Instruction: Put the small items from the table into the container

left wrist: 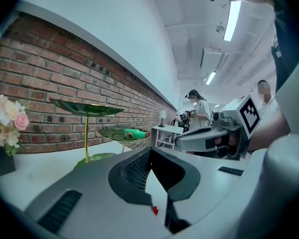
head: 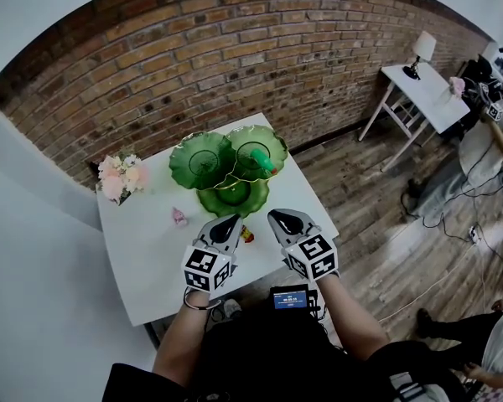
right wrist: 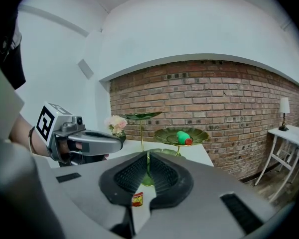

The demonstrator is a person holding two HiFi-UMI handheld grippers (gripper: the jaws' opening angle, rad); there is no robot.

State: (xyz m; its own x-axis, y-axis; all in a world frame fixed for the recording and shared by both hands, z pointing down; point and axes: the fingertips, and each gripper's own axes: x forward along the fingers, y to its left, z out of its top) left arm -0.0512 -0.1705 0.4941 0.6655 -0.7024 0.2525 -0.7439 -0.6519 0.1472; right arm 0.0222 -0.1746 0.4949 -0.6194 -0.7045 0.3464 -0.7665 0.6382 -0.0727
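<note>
1. The white square table point(head: 151, 266) stands against a brick wall. Judging by what is in the container and what is out, the task is about midway.
2. The container, a green glass dish stand point(head: 184, 167) of three leaf-shaped bowls on gold stems, sits at the table's far edge.
3. The left gripper point(head: 231, 220) and the right gripper point(head: 277, 217), both grey with marker cubes, hover side by side over the near edge. Each is clenched, with nothing between its jaws.
4. A pale pink bouquet point(head: 120, 177) in a dark vase stands at the far left corner and looks to be no part of the job.
5. A green plastic bottle point(head: 264, 162) with a red cap already lies in the right-hand bowl.
6. A small red-and-yellow packet point(head: 246, 235) lies on the table between the two gripper tips, just beside the left one. It looks like the next pick, which calls for one gripper to spread its jaws and lower around it.
7. A tiny pink trinket point(head: 179, 217) lies on the table left of the grippers, not yet collected.
</note>
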